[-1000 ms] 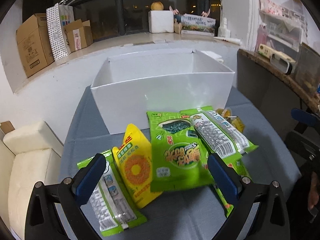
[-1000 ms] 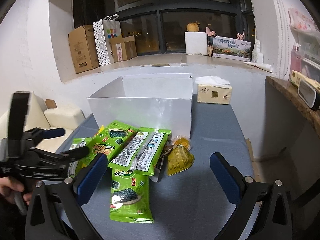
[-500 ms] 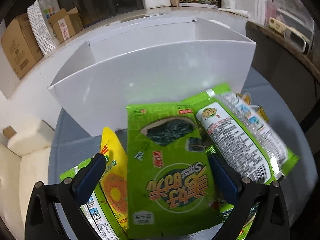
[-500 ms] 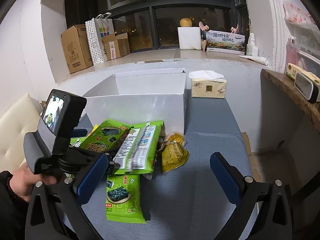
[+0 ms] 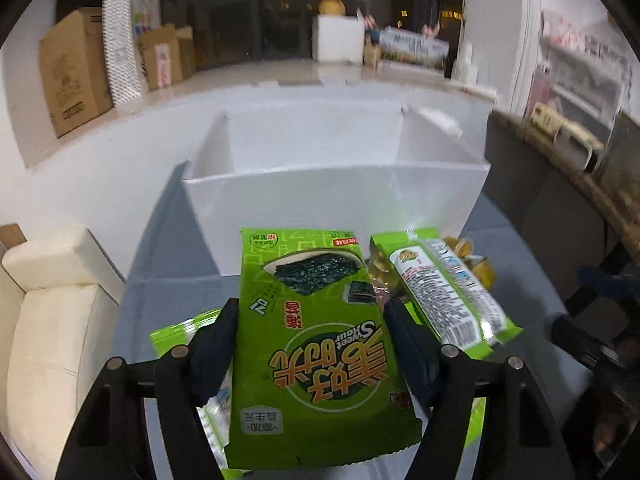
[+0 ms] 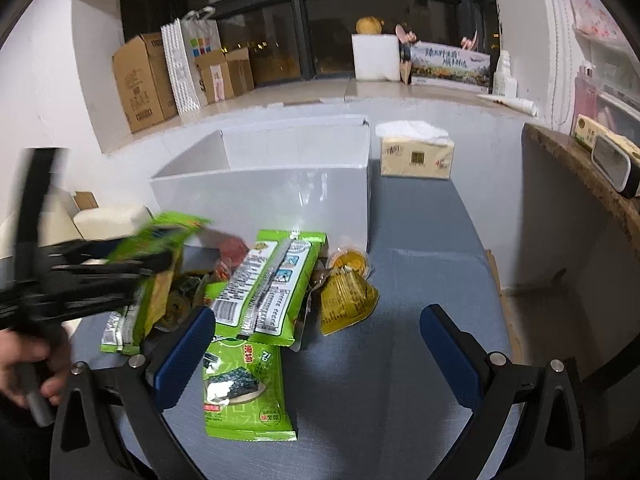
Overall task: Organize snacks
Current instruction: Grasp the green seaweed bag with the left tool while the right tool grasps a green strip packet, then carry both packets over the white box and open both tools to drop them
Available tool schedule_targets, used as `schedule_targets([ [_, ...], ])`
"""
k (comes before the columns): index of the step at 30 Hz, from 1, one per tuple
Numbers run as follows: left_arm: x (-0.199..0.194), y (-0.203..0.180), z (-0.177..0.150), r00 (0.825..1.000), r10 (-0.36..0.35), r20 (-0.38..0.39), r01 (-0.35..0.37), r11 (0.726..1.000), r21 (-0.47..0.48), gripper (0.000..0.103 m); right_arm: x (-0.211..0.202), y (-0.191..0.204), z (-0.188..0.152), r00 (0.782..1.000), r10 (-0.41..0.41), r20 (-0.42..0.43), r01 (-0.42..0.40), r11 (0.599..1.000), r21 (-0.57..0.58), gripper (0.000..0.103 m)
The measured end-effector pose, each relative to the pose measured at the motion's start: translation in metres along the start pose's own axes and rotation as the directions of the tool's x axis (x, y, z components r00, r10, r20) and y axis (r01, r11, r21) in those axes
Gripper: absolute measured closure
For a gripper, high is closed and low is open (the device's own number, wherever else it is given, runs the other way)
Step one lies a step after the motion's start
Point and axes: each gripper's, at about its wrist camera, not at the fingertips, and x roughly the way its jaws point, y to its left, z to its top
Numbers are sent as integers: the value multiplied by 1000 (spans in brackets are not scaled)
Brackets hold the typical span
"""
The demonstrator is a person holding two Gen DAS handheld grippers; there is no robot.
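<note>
Two pairs of tongs are in view over the grey tabletop [image 6: 420,216]. The left tongs [image 5: 312,344] are clamped on a green seaweed snack packet with orange lettering [image 5: 316,344], their dark fingers pressed against its two long edges; the right wrist view shows that packet lifted clear of the pile, tilted and blurred. The right tongs [image 6: 316,354] stand wide apart with nothing between their blue pads [image 6: 182,360], hovering low over the tabletop.

Beyond the held packet stands an open white rectangular box [image 5: 332,196], its front wall facing the snacks. Just right of the held packet lies a green packet turned label-side up, showing a white panel of small print [image 5: 444,292]. In the right wrist view that packet rests partly on another green seaweed packet lying flat [image 6: 244,388], close to the left pad of the right tongs. Beside them sit a yellow crumpled pouch [image 6: 346,300] and a small round yellow cup [image 6: 350,260]. A beige tissue box [image 6: 416,158] stands on the tabletop right of the white box.
</note>
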Motion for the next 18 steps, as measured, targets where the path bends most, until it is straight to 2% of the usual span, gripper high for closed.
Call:
schedule_targets([
  [3, -26, 13, -13, 998, -36, 56, 38, 999, -31, 27, 14, 7, 7, 999, 28, -43, -28, 1000, 4, 0],
  [6, -35, 26, -17, 995, -55, 85, 60, 996, -64, 27, 31, 16, 15, 996, 60, -73, -58, 998, 30, 0],
  [10, -40, 34, -16, 994, -54, 97, 63, 994, -91, 27, 64, 32, 20, 991, 17, -136, -11, 999, 43, 0],
  [13, -41, 32, -17, 994, -55, 95, 63, 995, -84, 27, 83, 44, 16, 983, -34, -183, 34, 999, -2, 0],
  [15, -41, 32, -17, 994, -54, 92, 61, 995, -83, 27, 86, 48, 10, 979, -72, -192, 68, 997, -29, 12],
  [16, -41, 33, -17, 994, -56, 92, 63, 994, -84, 27, 85, 48, 9, 979, -54, -198, 50, 998, -23, 28],
  [18, -42, 33, -17, 994, -56, 97, 65, 994, -89, 27, 77, 41, 9, 981, -79, -178, 79, 997, -5, 31],
])
